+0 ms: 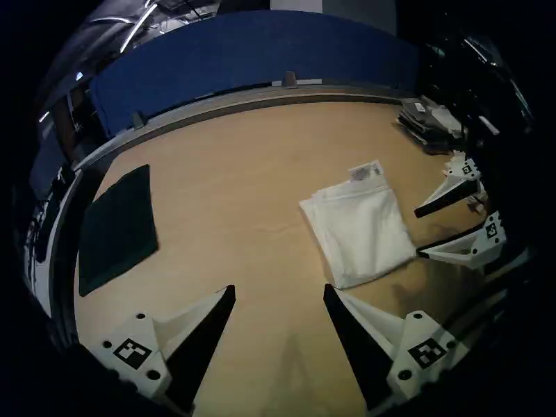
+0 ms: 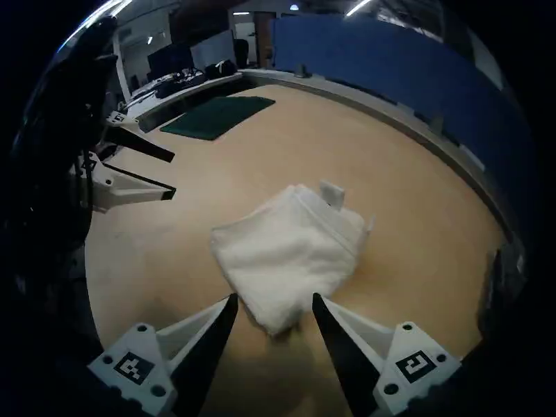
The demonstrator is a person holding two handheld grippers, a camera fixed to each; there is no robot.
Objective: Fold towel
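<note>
Towel edges first: we see the white towel (image 1: 358,233) folded into a thick rectangle, lying flat on the wooden table (image 1: 243,174), right of its middle in the left gripper view. Its sewn label (image 1: 366,171) sticks out from the far edge; we cannot read any writing on it. The right gripper (image 2: 273,297) is spread wide, and the towel's near corner reaches in between its two fingers; we cannot tell whether either finger touches the cloth. The left gripper (image 1: 278,288) is also spread, over bare wood, well apart from the towel. A broad stretch of bare tabletop lies between the towel and a dark green cloth (image 1: 115,229) near the table's left edge. A blue partition (image 1: 257,55) runs along the far edge, and a grey stack (image 1: 427,121) sits near the far right corner. Square markers (image 1: 132,352) on the grippers carry patterns, no letters.
</note>
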